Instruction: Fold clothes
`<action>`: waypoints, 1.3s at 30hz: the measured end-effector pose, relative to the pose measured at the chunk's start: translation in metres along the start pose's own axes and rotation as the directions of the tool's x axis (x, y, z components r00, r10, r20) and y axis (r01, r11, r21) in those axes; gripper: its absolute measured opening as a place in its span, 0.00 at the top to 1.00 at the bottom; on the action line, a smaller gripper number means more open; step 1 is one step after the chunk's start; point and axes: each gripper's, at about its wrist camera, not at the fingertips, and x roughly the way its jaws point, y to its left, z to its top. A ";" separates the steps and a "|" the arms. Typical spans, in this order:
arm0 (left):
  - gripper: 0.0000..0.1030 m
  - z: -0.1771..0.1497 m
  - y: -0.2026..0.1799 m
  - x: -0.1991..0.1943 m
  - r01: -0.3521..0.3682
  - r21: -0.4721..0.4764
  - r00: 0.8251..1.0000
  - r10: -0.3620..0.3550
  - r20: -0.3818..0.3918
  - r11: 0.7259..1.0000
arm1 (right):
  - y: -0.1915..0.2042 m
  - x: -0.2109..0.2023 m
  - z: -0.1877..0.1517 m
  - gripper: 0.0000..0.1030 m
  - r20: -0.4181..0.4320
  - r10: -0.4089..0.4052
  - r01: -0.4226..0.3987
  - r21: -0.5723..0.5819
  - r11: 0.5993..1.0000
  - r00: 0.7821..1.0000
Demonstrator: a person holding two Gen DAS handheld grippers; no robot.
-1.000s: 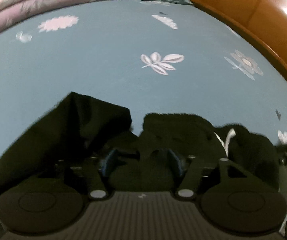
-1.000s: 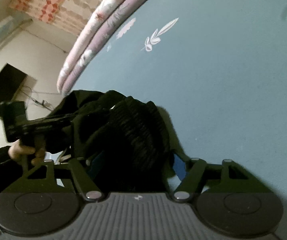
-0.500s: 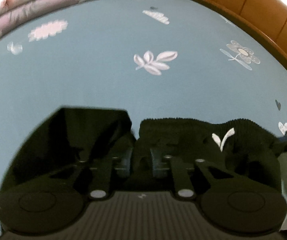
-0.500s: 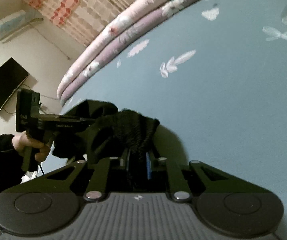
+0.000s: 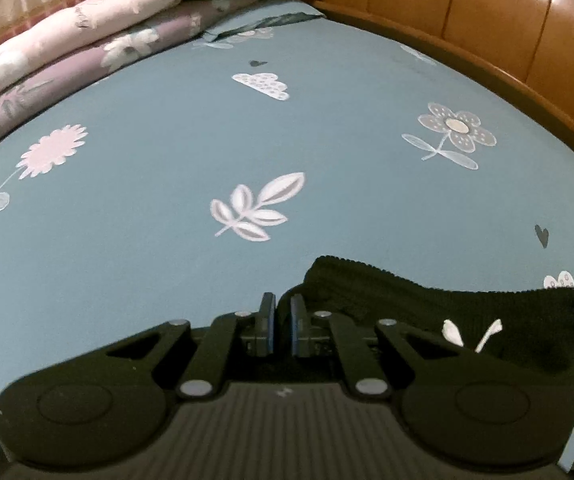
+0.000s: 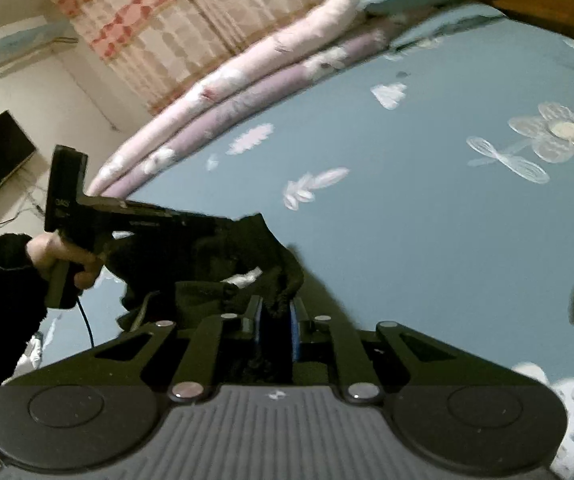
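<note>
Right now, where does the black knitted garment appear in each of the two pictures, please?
Left wrist view: the black garment lies at lower right, stretching from the left gripper toward the right edge.
Right wrist view: it hangs at centre left, between the two grippers, rising from the right gripper.
Shared landmark: the white leaf print on the blue sheet.

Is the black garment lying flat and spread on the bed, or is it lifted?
Lifted. Its ribbed edge hangs taut between the left gripper and the right gripper, both shut on the black garment above the blue sheet.
</note>
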 end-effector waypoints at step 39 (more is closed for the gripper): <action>0.60 -0.098 -0.004 0.013 0.176 -0.383 0.975 -0.215 -0.061 0.907 | -0.049 0.183 0.019 0.34 -0.404 0.449 -0.331 0.330 0.884 0.797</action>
